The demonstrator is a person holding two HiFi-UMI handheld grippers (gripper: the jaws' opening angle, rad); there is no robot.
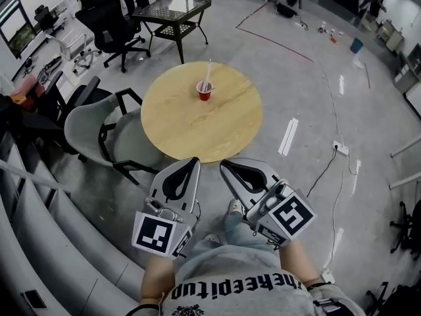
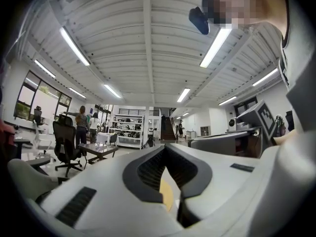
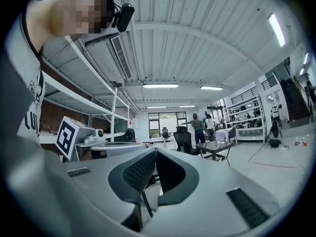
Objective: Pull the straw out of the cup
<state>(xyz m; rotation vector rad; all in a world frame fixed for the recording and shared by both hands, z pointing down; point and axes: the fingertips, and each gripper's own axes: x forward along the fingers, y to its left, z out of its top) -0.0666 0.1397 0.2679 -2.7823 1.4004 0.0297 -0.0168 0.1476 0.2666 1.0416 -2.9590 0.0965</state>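
Two closed, empty sets of jaws, left gripper (image 1: pixel 195 161) and right gripper (image 1: pixel 223 165), well apart from surface (image 1: pixel 197 127). Judging straw (image 1: pixel 208 73) light, thin, crushable: pinch softly near top; brace tippy cup (image 1: pixel 205 92).

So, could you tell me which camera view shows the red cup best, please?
The head view: the red cup stands on the round table with its straw sticking up. Neither gripper view shows the cup; both look across the room.

Upside-down print on the person's grey shirt (image 1: pixel 237 288), roughly "thekeepitup"
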